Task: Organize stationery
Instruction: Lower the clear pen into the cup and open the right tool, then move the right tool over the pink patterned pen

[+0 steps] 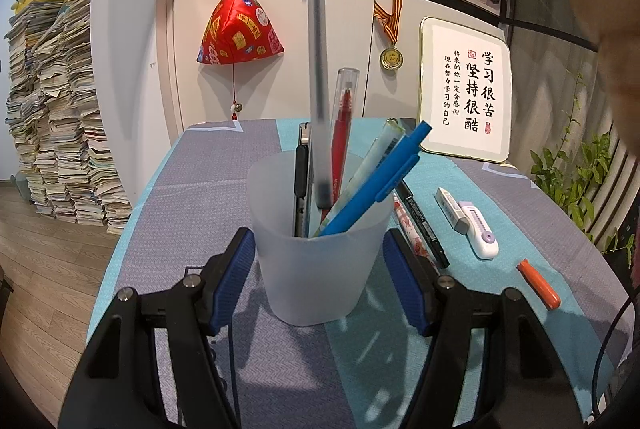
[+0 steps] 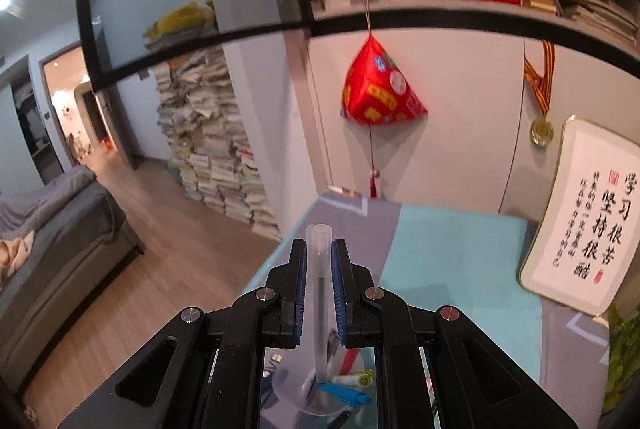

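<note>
Two grippers engaged. Left gripper [image 1: 318, 269] clamps the frosted cup [image 1: 320, 249], blue pads against both sides; cup stands on the table cloth [image 1: 180, 209]. Right gripper [image 2: 319, 285] pinches a translucent pen [image 2: 319, 293] near its top, pen hanging upright with tip inside the cup. Cup also holds a blue pen [image 1: 372, 185] and a red pen [image 1: 344, 125]. Eraser [image 1: 452, 209], correction tape [image 1: 480, 233] and orange cutter [image 1: 538, 283] lie on the cloth to the right.

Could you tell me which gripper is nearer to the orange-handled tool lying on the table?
Left. The left gripper clamps the cup beside the orange-handled tool; the right gripper holds a clear pen high above the cup.
</note>
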Motion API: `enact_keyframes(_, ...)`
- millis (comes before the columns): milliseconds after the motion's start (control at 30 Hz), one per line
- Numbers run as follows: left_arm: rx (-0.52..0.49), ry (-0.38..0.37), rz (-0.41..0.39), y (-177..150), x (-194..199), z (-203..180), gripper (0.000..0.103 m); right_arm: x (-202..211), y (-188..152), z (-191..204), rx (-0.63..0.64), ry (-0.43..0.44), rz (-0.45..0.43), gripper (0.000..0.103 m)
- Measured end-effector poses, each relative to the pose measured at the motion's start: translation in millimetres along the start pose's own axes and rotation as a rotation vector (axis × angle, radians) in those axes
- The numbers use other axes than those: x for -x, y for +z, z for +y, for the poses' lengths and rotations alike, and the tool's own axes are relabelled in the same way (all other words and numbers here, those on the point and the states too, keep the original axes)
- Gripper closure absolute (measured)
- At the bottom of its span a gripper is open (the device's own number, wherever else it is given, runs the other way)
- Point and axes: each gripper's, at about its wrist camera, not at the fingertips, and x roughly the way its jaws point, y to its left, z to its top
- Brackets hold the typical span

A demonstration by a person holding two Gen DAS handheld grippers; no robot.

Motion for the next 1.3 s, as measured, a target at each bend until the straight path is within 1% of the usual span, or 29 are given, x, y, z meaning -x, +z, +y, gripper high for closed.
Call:
enact_keyframes(300, 0.000, 0.001, 0.001, 0, 0, 0, 0.036, -9, -16, -2, 0.009, 0.007, 0.062, 0.090)
enact_keyframes(633, -0.001, 0.000, 0.002, -1, 0, -1, 0.036, -9, -27, 0, 0.026, -0.003, 0.098, 0.090)
enact_keyframes(833, -0.001, 0.000, 0.002, 0, -1, -1, 0.036, -13, -36, -1, 0.043, -0.021, 0.150, 0.090)
enact_keyframes(967, 0.000, 0.000, 0.002, 0, -1, -1, 0.036, -10, -38, -6, 0.029, -0.012, 0.185, 0.088)
enact_keyframes(1133, -0.001, 0.001, 0.002, 0, -1, -1, 0.036, 19, -33, -22, -0.022, -0.019, 0.128, 0.081)
enact_keyframes(1233, -0.001, 0.000, 0.002, 0, -1, -1, 0.036, 37, -31, -34, -0.060, -0.031, 0.092, 0.080)
enact_keyframes(1300, -0.001, 0.000, 0.002, 0, -1, -1, 0.036, 47, -33, -43, -0.074, -0.063, 0.088, 0.080)
